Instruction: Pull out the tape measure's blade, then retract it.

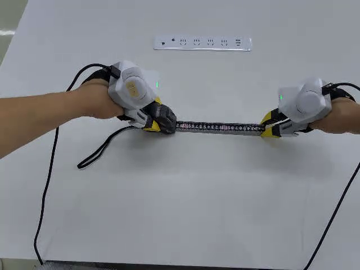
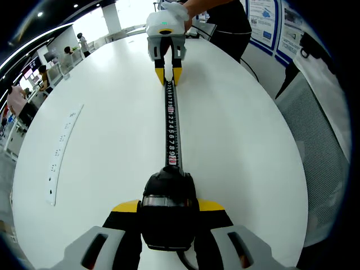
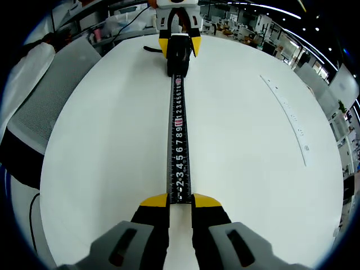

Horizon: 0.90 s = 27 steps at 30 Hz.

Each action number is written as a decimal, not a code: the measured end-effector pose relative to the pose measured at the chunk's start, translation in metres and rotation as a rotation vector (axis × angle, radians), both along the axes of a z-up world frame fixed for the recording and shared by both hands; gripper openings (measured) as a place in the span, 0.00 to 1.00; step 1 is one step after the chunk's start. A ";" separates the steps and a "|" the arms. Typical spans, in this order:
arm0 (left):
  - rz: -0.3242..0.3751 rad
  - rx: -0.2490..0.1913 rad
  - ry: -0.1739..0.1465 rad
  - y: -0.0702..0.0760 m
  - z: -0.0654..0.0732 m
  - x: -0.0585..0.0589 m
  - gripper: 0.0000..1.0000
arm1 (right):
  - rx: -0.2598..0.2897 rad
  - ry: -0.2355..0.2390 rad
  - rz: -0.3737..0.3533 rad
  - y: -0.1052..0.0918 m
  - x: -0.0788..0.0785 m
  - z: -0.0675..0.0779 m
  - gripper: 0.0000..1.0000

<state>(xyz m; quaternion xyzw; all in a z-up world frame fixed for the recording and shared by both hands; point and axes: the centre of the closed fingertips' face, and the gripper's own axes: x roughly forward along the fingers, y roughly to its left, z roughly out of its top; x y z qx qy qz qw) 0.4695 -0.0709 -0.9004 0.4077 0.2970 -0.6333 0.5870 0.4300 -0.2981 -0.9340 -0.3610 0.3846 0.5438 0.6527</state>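
The black and yellow tape measure case [image 1: 162, 120] rests on the white table [image 1: 185, 191], clamped in my left gripper [image 1: 152, 119]. Its blade [image 1: 220, 127] runs out to the right, numbered face up. My right gripper [image 1: 270, 128] is shut on the blade's tip. In the left gripper view the case [image 2: 169, 207] sits between the yellow pads [image 2: 128, 206], and the blade [image 2: 171, 126] stretches away to the right gripper [image 2: 169, 76]. In the right gripper view the blade [image 3: 179, 143] leads from my right gripper [image 3: 180, 198] to the case [image 3: 179, 53] in the left gripper [image 3: 179, 44].
A white power strip [image 1: 202, 43] lies at the table's far side. The case's black wrist strap [image 1: 101, 149] trails left on the table. Black cables [image 1: 48, 185] hang off both grippers toward the near edge. Chairs and people are around the table in the gripper views.
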 end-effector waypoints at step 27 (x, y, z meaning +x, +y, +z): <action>0.017 -0.014 -0.012 0.001 0.000 0.003 0.35 | -0.107 -0.030 0.018 0.002 0.001 0.001 0.16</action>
